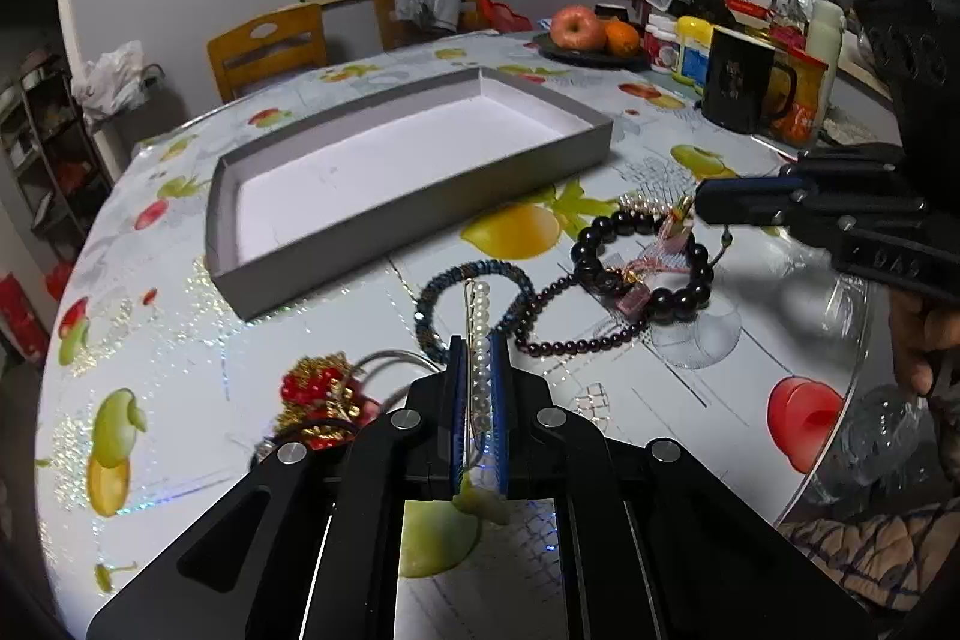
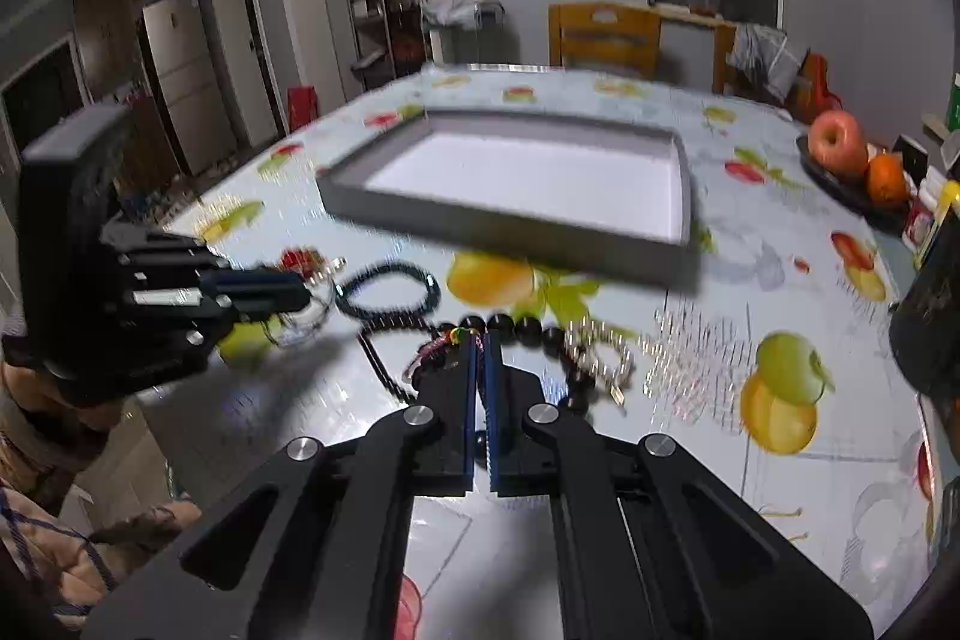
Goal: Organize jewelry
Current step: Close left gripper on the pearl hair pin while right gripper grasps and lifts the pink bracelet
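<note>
While both grippers worked over the near edge of the table, the grey tray sat empty toward the table's middle, just beyond the jewelry pile. Tray looked like stiff, light card: fine as a drop target, likely to slide if bumped.

Black bead bracelet lay near the right-hand edge, tangled with a thin dark-red bead strand and a pink tassel. Rigid beads on elastic, probably: chunky, slick, best pinched across the cord between two beads. Right gripper was clenched at that bracelet's tassel end; pads met almost flat, and I couldn't tell what it actually had, cord or tassel. Expect the strand to drag along.

Blue braided bracelet lay beside it, soft and grippy.

Left gripper was clamped on a pearl hairpin, pearls running along the pads. Light, but pearls are smooth and roll, so a firmer hold would be on the metal pin.
</note>
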`<state>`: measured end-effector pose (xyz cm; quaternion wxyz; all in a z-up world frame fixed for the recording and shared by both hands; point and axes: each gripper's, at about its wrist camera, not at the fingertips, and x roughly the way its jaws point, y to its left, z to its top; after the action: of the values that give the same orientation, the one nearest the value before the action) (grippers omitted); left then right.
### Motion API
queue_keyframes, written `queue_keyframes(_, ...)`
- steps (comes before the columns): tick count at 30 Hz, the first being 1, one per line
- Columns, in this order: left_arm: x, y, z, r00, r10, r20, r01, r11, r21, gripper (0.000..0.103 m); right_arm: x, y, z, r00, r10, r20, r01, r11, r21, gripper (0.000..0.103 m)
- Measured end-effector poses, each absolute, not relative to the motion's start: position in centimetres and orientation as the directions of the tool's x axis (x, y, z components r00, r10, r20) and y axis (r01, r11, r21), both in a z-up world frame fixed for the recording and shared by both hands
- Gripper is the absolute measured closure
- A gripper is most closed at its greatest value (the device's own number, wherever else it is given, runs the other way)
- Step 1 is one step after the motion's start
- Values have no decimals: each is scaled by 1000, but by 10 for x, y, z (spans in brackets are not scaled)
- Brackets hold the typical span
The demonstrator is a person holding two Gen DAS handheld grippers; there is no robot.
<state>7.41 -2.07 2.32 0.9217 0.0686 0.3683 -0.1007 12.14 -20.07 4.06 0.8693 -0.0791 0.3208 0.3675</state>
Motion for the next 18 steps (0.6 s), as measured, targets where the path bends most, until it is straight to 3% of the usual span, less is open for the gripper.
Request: queue_keyframes(18,71,-3,47,745,-116,-657,205,977,60,95,119,-209,105,576,661,-480,-712,695,102,101)
